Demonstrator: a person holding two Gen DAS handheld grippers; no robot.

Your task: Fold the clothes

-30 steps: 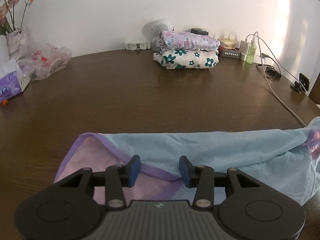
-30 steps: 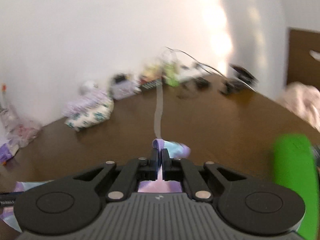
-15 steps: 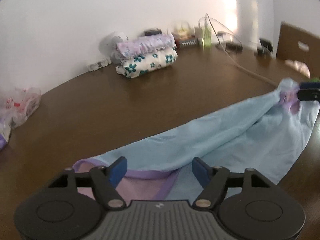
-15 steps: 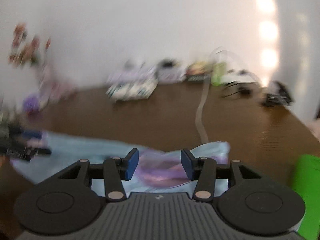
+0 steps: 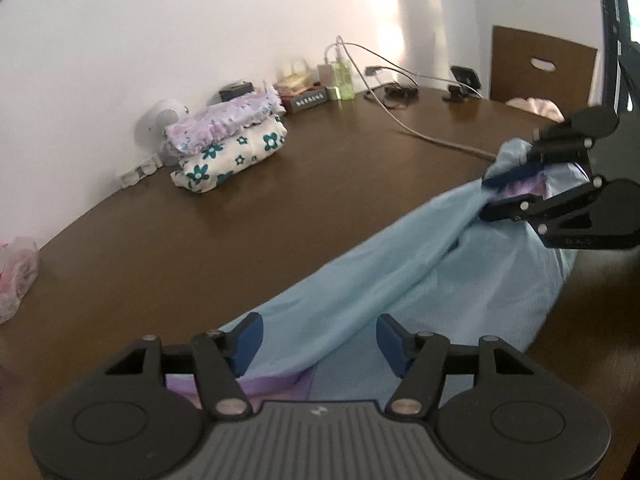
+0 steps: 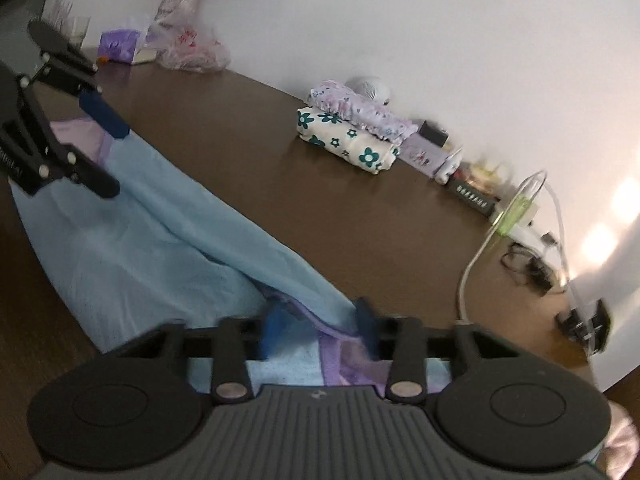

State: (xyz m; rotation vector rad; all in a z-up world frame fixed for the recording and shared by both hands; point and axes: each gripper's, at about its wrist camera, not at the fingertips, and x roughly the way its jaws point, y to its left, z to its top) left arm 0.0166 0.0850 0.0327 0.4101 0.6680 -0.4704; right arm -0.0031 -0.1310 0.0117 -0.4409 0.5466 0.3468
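Observation:
A light blue garment [image 5: 400,264] with lavender trim lies stretched along the near edge of the brown table [image 5: 280,220]. My left gripper [image 5: 320,340] stands over its left end. Its jaws are wide and closing, with the cloth between them untouched by the pads. My right gripper [image 6: 320,328] is at the other end. Its jaws are closing around a raised fold of the garment [image 6: 160,232] and purple hem, with a gap still showing. Each gripper shows in the other's view: the right gripper [image 5: 492,196] at the right, the left gripper [image 6: 108,152] at the upper left.
A stack of folded floral clothes [image 5: 228,148] sits at the back by the wall. A white cable [image 5: 420,132], a green bottle [image 5: 344,80] and small chargers crowd the back right. A chair [image 5: 540,68] stands beyond. A plastic bag [image 6: 188,48] and tissue pack [image 6: 118,44] lie far left.
The right gripper let go of the purple corner, opened, rolled and swung across to the garment's edge. The left gripper's jaws widened and its view rolled, bringing the right gripper into sight.

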